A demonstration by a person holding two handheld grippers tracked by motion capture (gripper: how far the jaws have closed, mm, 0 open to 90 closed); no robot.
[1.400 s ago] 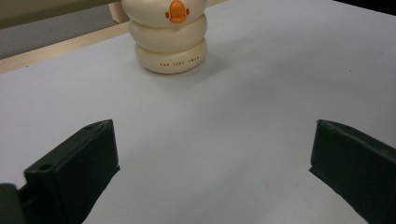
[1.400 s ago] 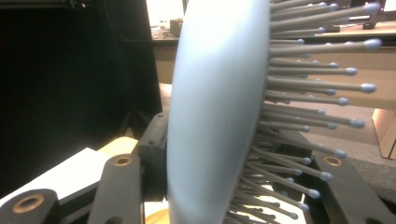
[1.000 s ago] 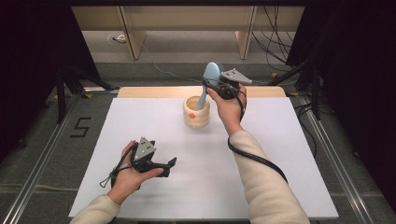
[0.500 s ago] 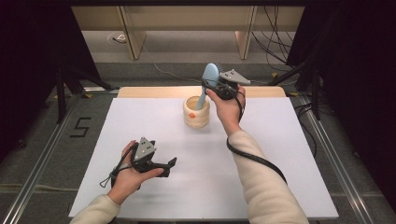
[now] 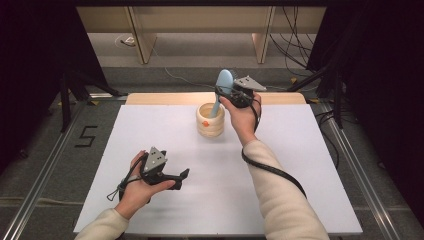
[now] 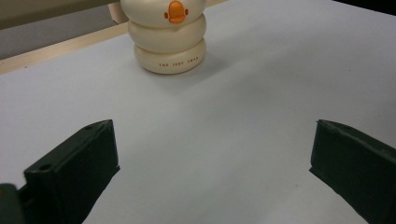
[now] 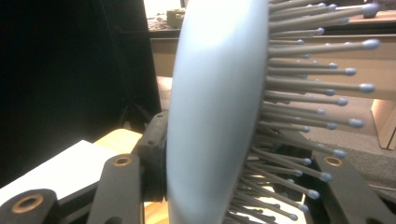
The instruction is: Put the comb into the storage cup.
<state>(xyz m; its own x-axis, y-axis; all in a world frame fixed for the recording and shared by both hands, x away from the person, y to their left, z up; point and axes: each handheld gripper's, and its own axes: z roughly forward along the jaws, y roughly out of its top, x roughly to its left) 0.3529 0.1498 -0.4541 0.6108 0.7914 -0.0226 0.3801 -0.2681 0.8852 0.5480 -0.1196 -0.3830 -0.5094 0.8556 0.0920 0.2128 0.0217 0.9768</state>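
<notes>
Both tools: right tool (image 5: 226, 94) grips hairbrush (image 5: 223, 82) over far-edge cup (image 5: 210, 120); left tool (image 5: 182, 176) gapes.

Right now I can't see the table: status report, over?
Right gripper shut on blue hairbrush, handle in cream holder. Left gripper open, low over the table. Nothing in the way.

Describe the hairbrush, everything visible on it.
The hairbrush is pale blue and looks like smooth plastic. It has an oval head and a slim handle. The right gripper view shows long grey bristles with rounded blue tips on one face of the head. It stands nearly upright, tilted slightly, with its head uppermost and its handle down inside the cream ringed holder at the far side of the white table. The right gripper is shut on its head.
</notes>
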